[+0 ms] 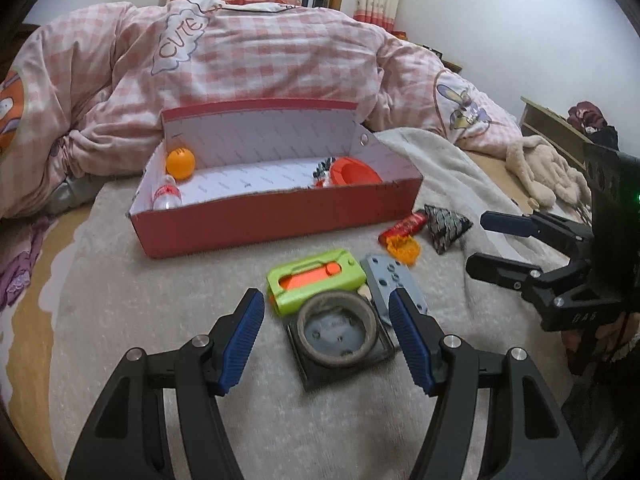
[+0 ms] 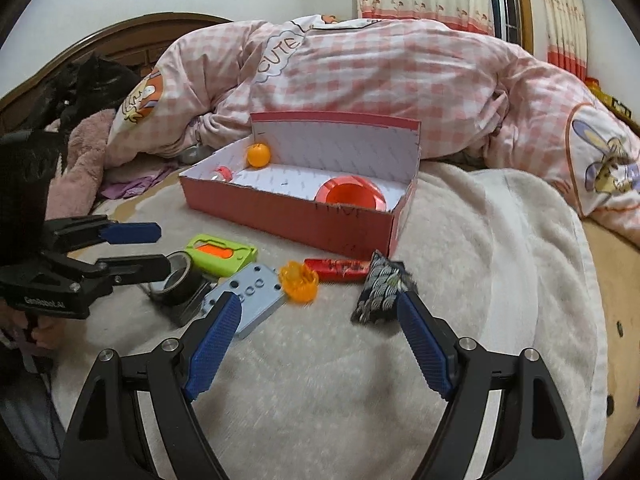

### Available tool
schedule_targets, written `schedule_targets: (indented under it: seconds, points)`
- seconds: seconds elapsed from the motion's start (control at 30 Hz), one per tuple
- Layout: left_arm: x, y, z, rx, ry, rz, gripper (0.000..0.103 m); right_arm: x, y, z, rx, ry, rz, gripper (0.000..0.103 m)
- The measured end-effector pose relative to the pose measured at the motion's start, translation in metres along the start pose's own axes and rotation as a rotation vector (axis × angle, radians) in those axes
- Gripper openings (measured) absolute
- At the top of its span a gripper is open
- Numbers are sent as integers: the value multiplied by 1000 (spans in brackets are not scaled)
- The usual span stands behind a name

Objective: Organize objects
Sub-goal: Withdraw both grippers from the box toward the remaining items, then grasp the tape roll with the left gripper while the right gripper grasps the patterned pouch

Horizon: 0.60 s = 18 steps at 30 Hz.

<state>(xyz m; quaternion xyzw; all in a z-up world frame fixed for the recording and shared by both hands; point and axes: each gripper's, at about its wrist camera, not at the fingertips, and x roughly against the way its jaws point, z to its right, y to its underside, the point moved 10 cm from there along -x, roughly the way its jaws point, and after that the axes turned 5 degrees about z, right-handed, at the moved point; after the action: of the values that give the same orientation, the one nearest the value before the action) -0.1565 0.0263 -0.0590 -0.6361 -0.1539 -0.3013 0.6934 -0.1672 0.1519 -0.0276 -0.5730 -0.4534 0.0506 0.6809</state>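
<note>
A red cardboard box lies open on the blanket, holding an orange ball, a small bottle and an orange bowl. In front lie a green and orange case, a tape roll on a dark square, a grey plate, an orange plastic piece, a red wrapper and a patterned pouch. My left gripper is open around the tape roll. My right gripper is open near the pouch.
A pink checked duvet is heaped behind the box. A beige plush toy lies at the right beside a wooden bed edge. Dark clothes and a headboard are at the left.
</note>
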Motion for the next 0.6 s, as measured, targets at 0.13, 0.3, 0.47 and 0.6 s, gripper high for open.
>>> schedule_targets:
  seconds: [0.13,0.3,0.47,0.6]
  points:
    - [-4,7,2,-23,-5,-17,65,-1,5,-1,26,5,-10,82]
    - [-12,11,6,-43,-10,-36,65,-5,8,-1,17,4,-29,82]
    - [-18,14,7,-51,-25,-48,65,-1,6,-2,41,17,-10,82]
    - [-26,19,3,-26,-35,-82,59,-2,7,0,41,19,-16,82]
